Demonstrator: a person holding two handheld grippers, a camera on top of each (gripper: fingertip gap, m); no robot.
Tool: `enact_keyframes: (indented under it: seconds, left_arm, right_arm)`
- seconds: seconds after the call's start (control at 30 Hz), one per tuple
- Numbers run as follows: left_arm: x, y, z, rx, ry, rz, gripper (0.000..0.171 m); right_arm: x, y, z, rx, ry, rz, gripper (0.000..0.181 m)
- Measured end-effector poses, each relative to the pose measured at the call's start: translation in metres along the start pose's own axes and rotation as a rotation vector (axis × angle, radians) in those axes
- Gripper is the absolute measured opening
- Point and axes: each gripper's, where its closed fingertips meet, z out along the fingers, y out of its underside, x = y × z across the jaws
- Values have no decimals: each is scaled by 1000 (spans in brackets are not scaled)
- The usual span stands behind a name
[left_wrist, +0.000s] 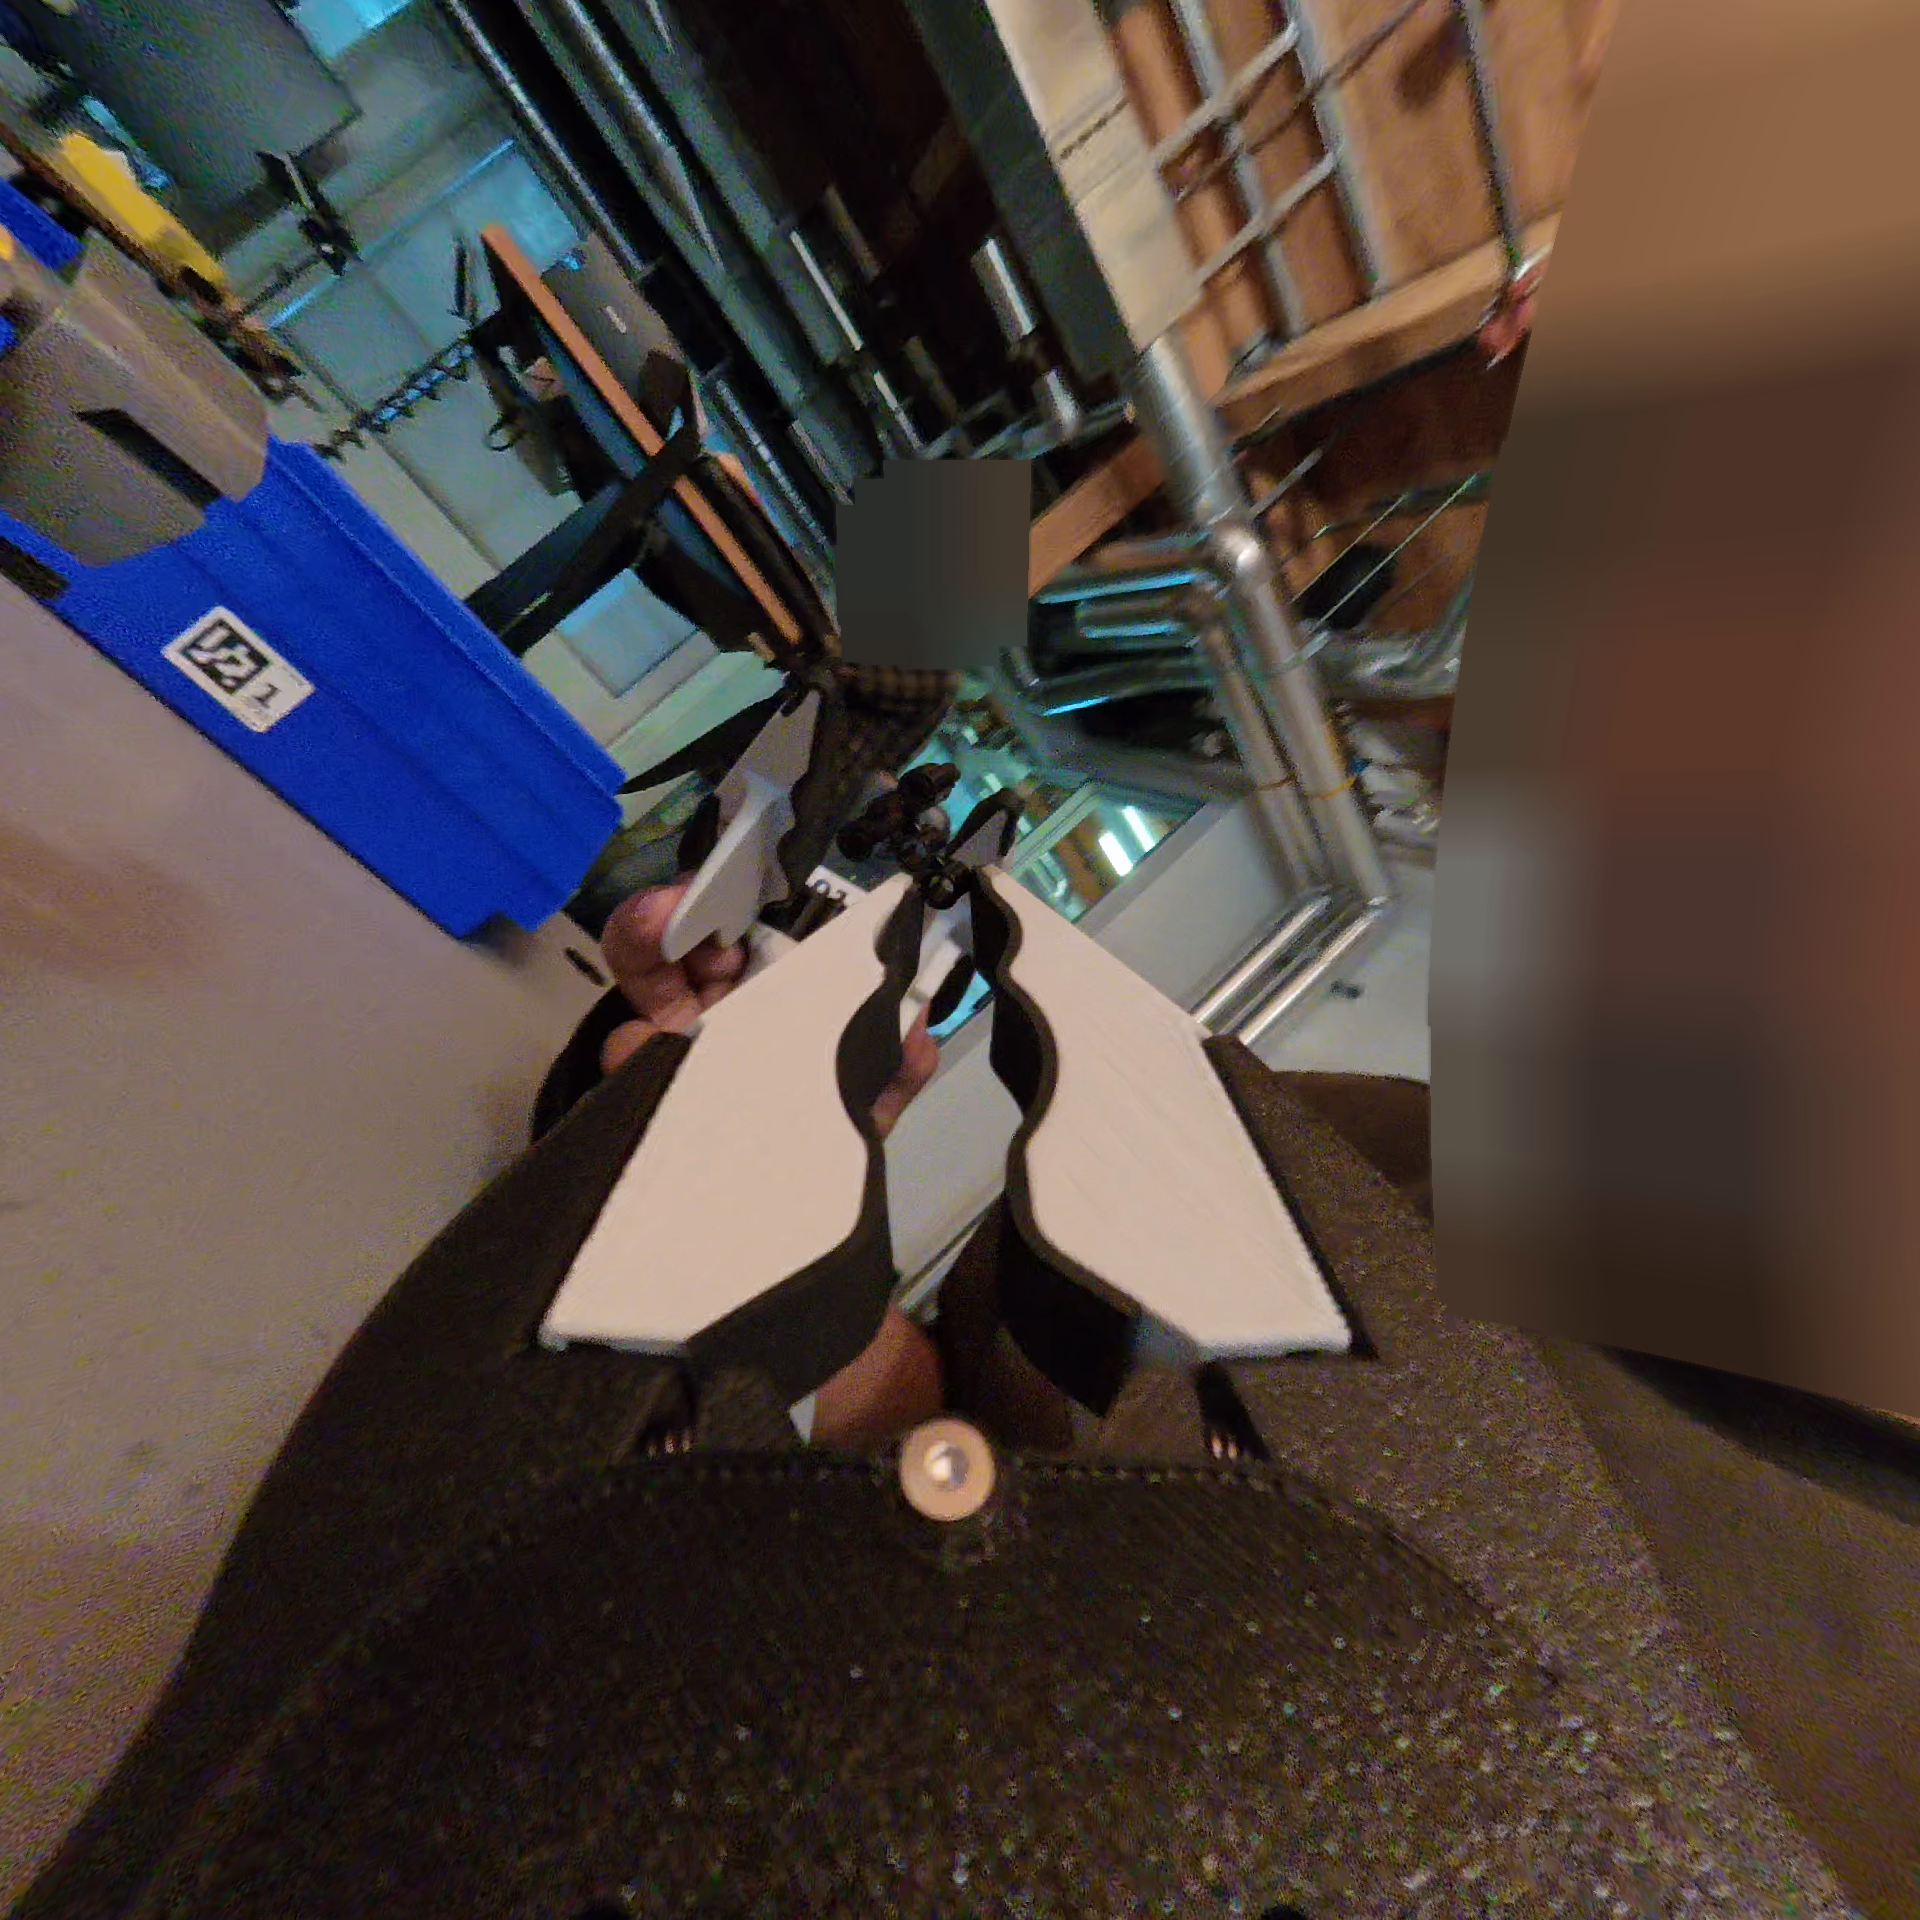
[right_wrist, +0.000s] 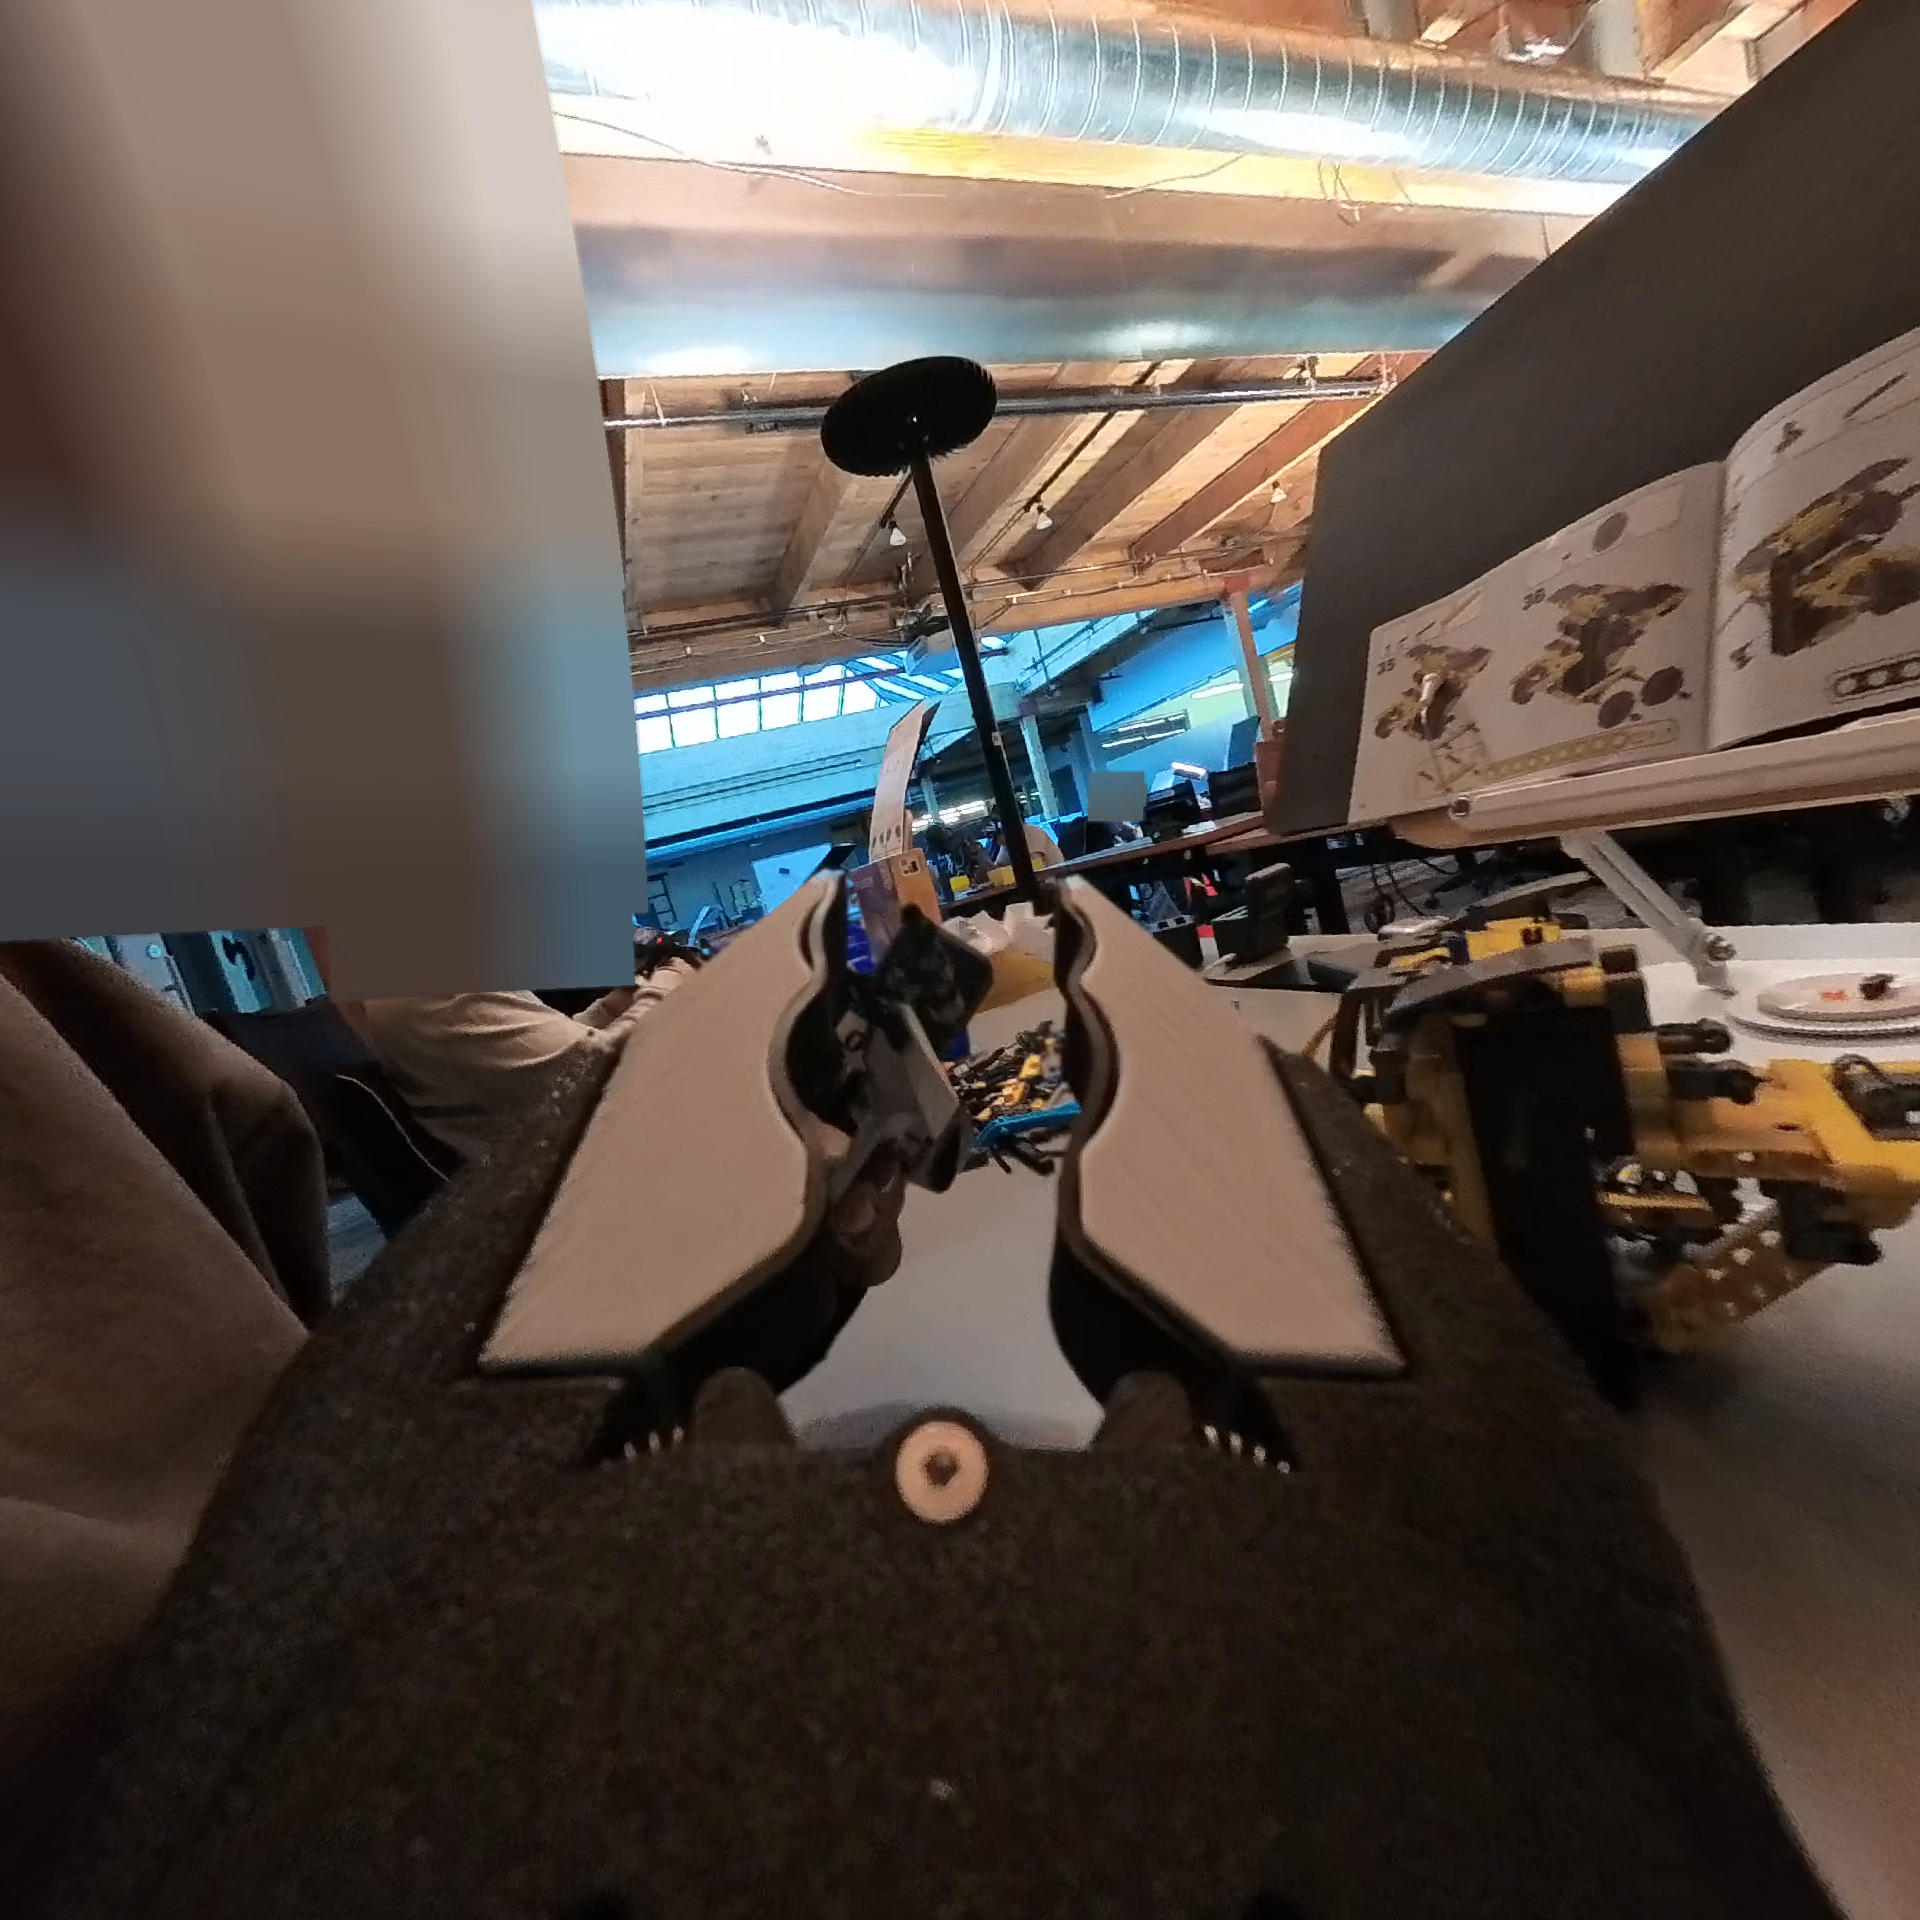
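In the left wrist view a blue bin (left_wrist: 395, 707) with a white sticker stands at the left on the pale worktop (left_wrist: 208, 1091). Just right of it a hand (left_wrist: 649, 961) holds the right hand-held gripper (left_wrist: 727, 868), seen farther off. At the centre, the left hand-held gripper (left_wrist: 942, 888) has its tips drawn nearly together, pinching a small black part (left_wrist: 904, 816) that sticks out beyond them. The part is blurred and its shape is hard to make out. Behind and to the right rises a metal rack (left_wrist: 1247, 260).

In the right wrist view a brown sleeve (right_wrist: 125, 1247) fills the lower left. The right hand-held gripper (right_wrist: 945, 888) has its fingers spread, and the left hand-held gripper shows in the gap, close to the left finger. A thin black axle (right_wrist: 971, 675) rises tilted from the tip of the right finger, with a black gear (right_wrist: 907, 416) at its top. Whether the axle is gripped there cannot be told. Beyond the gap lies a pile of loose parts (right_wrist: 1013, 1086) on the worktop. To the right stands a yellow and black model (right_wrist: 1538, 1122), above it an open booklet (right_wrist: 1558, 644) on a stand, and at the far right a plate (right_wrist: 1839, 1003).
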Motion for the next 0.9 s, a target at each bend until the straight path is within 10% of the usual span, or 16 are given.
enact_keyframes:
  seconds: [0.53, 0.9]
  left_arm:
    - [5, -5, 0, 21, 5, 10, 7]
    - [-28, -16, -16, -167, -638, 758, 6]
  right_arm:
    - [-10, 11, 4, -77, 3, -116, 31]
    - [0, 19, 9, -185, 122, -25, 20]
